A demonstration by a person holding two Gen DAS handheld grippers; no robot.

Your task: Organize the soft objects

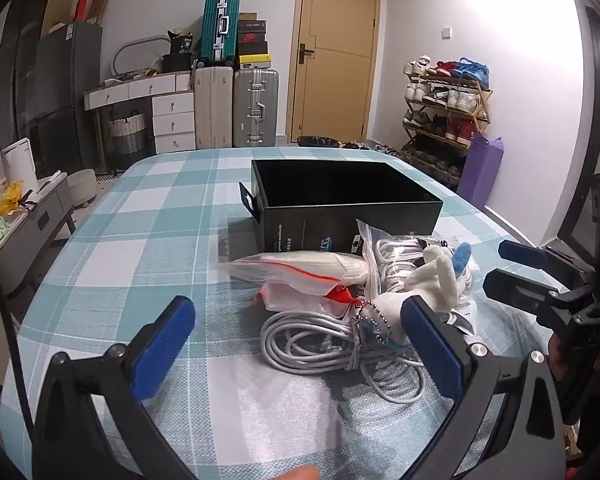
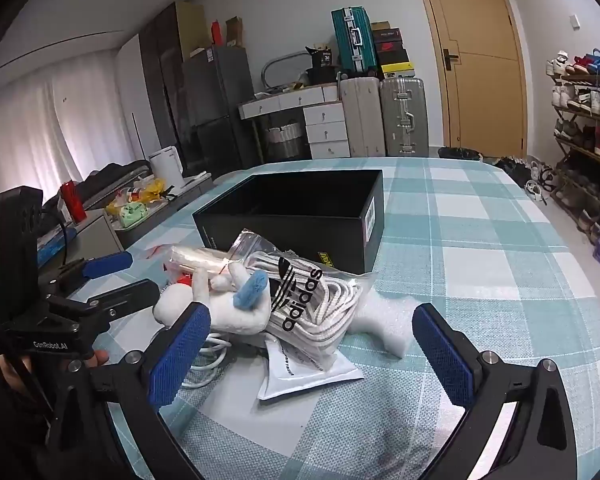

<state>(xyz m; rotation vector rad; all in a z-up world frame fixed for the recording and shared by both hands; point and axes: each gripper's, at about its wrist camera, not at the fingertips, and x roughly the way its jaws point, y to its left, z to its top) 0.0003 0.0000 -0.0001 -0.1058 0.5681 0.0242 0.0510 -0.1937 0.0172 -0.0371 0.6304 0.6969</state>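
On the checked tablecloth (image 1: 148,216) the left side is bare. The left gripper (image 1: 300,344) hangs with jaws spread wide and empty, above a coiled white cable (image 1: 312,340). Just beyond lie a zip bag with red seal (image 1: 300,268), a white plush toy (image 2: 236,304) and a bag of white laces (image 2: 320,300) — all heaped together, touching. Behind them stands the open black box (image 2: 300,216), seemingly empty. The right gripper (image 2: 312,344) is also wide apart, holding nothing — open cloth lies to its right.

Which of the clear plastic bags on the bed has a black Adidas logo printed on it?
The bag of white laces, lying right of the white plush toy in the right wrist view. The red-sealed bag behind the toy shows no logo.
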